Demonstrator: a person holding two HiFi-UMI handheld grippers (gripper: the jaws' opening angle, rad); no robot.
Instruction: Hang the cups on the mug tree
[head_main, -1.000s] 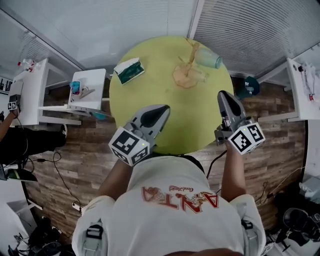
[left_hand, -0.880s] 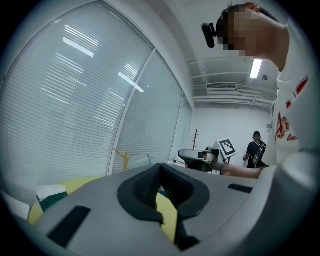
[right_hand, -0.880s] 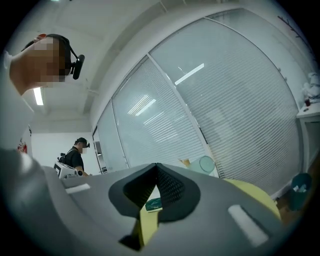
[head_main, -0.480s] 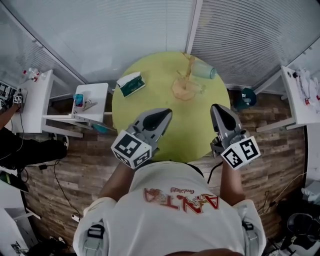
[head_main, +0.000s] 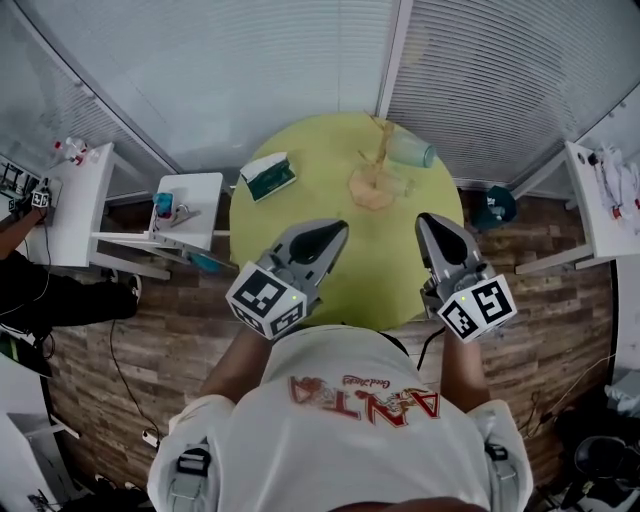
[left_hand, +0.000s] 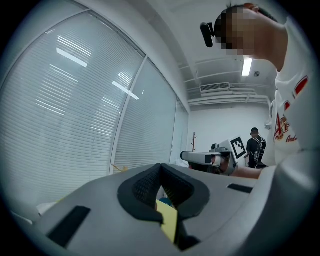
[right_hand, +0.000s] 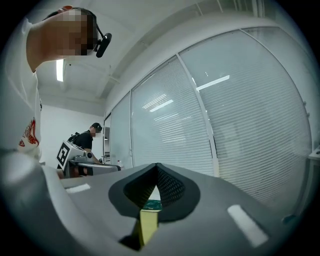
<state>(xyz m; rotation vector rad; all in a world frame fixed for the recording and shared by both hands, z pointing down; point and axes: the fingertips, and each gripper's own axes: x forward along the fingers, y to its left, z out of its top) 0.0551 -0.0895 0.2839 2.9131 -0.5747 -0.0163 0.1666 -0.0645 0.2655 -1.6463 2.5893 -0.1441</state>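
Observation:
A wooden mug tree (head_main: 374, 180) stands on the far side of the round yellow-green table (head_main: 300, 205). A pale blue-green cup (head_main: 412, 150) hangs tilted off its right side. Something clear and small (head_main: 399, 184) sits by the tree's base, too small to make out. My left gripper (head_main: 335, 229) hovers over the table's near left part, and my right gripper (head_main: 427, 221) over the near right edge. Both are well short of the tree. In their own views the left gripper (left_hand: 160, 167) and right gripper (right_hand: 156, 166) are shut with nothing between the pads.
A green and white tissue pack (head_main: 268, 175) lies at the table's far left. A white side table (head_main: 190, 210) with small items stands left of it, with white desks (head_main: 70, 195) at both sides. A teal object (head_main: 494, 205) sits on the floor at right. Blinds cover the windows behind.
Both grippers have risen slightly over the near table edge. The right one has drifted left and rolled a little. The cup and tree have not moved.

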